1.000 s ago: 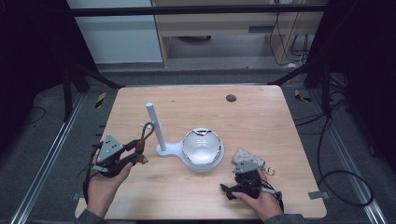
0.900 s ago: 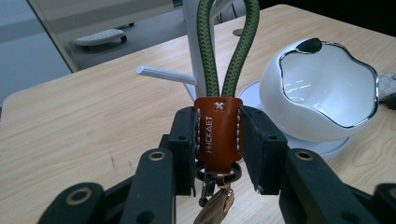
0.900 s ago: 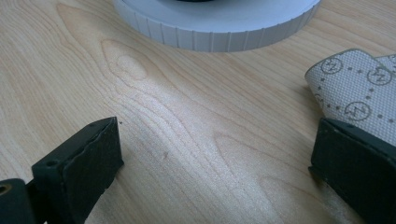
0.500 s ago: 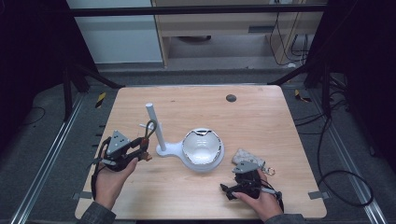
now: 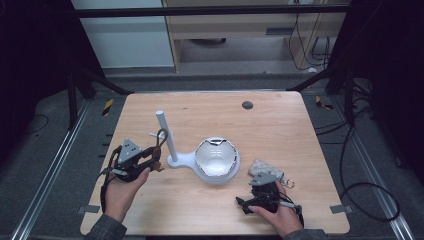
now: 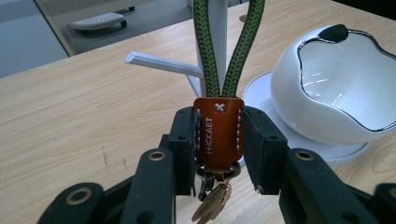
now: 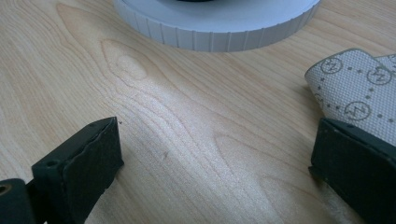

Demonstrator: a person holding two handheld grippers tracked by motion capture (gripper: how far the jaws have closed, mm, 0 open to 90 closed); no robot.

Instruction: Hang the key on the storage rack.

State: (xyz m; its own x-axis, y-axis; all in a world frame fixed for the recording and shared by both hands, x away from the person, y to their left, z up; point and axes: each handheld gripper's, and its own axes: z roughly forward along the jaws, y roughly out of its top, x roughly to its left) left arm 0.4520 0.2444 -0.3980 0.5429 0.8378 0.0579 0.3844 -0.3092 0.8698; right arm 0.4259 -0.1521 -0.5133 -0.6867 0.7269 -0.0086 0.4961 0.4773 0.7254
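Keychain [image 5: 159, 141]: in the high view it is held in the left tongs [image 5: 150, 162] at the left of the worktop [image 5: 280, 125], its green cord loop raised just beside the white upright post [image 5: 166, 135] of a stand. The stand's round base carries a white bowl-shaped dish [image 5: 216, 159]. The right tongs [image 5: 245, 204] rest low on the worktop near its front edge, with a pale patterned pouch [image 5: 264, 166] just beyond them.

Left gripper view: the left tongs [image 6: 218, 140] are closed on the keychain's brown leather tab [image 6: 218, 130]. The green cord [image 6: 209, 51] rises from the tab in front of the post. A side peg [image 6: 161, 64] projects from the post. Metal keys [image 6: 212, 205] hang below the tab. The white dish [image 6: 341, 88] stands to the right.

Right gripper view: the right tongs [image 7: 215, 161] are open, jaws well apart over bare wood. The patterned pouch [image 7: 359, 93] lies against the right jaw. The ribbed edge of the stand base [image 7: 215, 28] lies ahead.
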